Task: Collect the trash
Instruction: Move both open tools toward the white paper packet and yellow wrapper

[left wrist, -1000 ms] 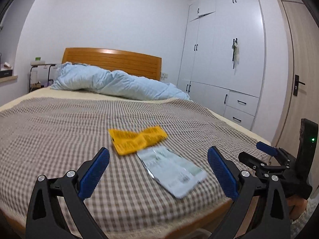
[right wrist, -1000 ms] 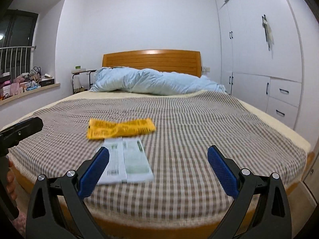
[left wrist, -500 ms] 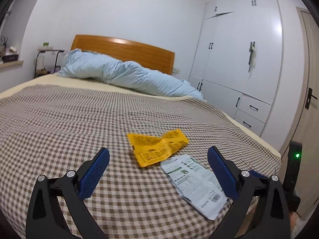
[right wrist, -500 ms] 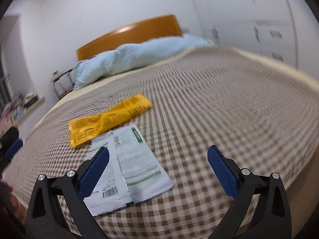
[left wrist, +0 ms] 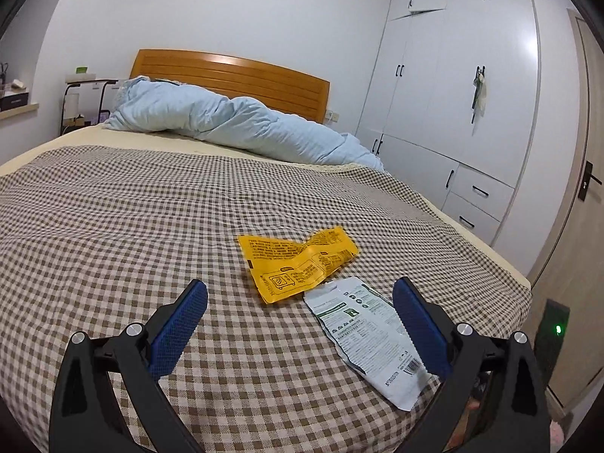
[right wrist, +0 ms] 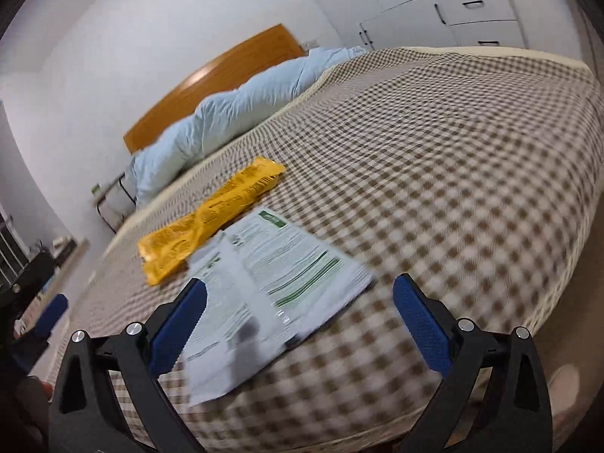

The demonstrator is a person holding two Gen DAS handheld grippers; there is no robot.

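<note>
Both grippers spread wide, nothing between the fingers. Left gripper (left wrist: 300,315) hovers over the checked bedspread (left wrist: 113,234) near the foot edge of the bed. Yellow wrapper (left wrist: 298,262) lies flat on the bedspread, creased in the middle. White-and-green wrapper (left wrist: 372,336) lies just beside it, closer to the foot edge, near the right-hand corner; whether the two touch is unclear. Right gripper (right wrist: 300,315) is tilted, low over the white-and-green wrapper (right wrist: 271,287), view blurred. Yellow wrapper (right wrist: 211,222) sits just past it. Blue duvet (left wrist: 234,128) bunched at the wooden headboard (left wrist: 234,75). White wardrobe (left wrist: 453,94) stands beside the bed.
</note>
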